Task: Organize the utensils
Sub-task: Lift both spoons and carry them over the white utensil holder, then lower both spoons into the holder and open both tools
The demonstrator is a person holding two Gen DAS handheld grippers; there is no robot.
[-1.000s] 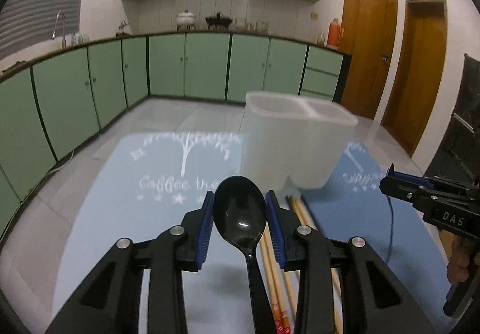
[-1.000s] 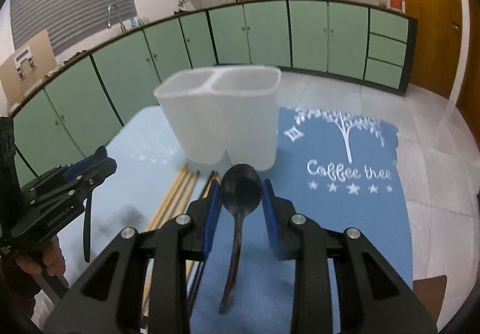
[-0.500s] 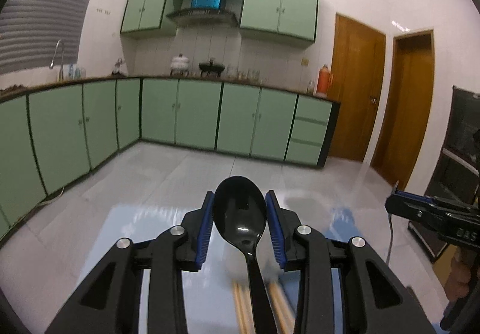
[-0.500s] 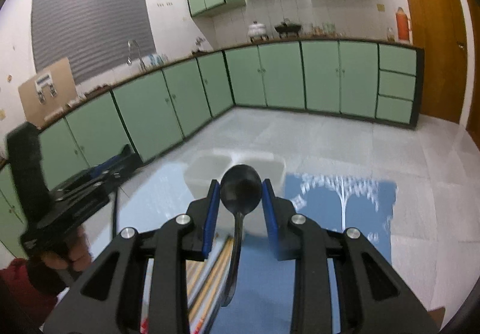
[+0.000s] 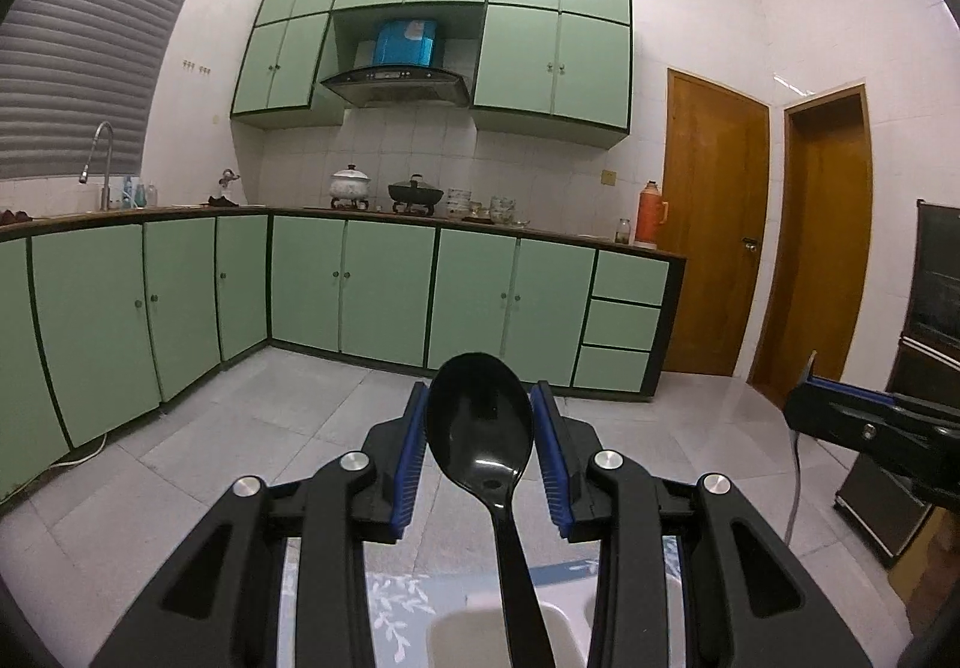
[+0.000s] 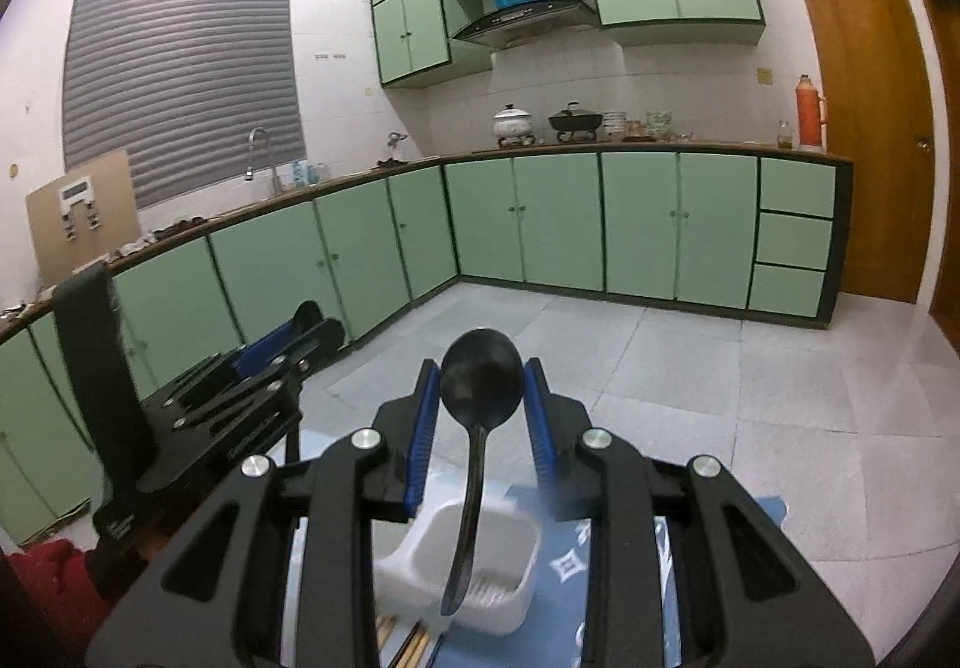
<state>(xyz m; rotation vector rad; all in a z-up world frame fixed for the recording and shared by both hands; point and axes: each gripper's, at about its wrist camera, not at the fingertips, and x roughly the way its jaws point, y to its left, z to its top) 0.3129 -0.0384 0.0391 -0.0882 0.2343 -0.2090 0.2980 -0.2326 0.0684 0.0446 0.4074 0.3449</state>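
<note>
My left gripper (image 5: 480, 446) is shut on a glossy black spoon (image 5: 480, 422), bowl up, handle hanging down over the white two-compartment holder (image 5: 456, 638) at the bottom edge. My right gripper (image 6: 480, 422) is shut on a matte black spoon (image 6: 480, 386); its handle hangs down with the tip above the right compartment of the white holder (image 6: 516, 554). Wooden chopsticks (image 6: 408, 644) lie on the blue mat (image 6: 576, 566) in front of the holder. Each gripper shows in the other's view, the right one (image 5: 864, 428) and the left one (image 6: 264, 374).
Both grippers are raised and look level across a kitchen with green cabinets (image 5: 384, 296), a tiled floor (image 6: 720, 368), wooden doors (image 5: 714, 224) and a dark cabinet (image 5: 924, 356) at the right. The mat's white print (image 5: 396, 608) shows under the left gripper.
Both grippers have lifted and tilted up with their spoons. The holder has dropped from mid-frame to the bottom edge, and the spoon handles now hang over it.
</note>
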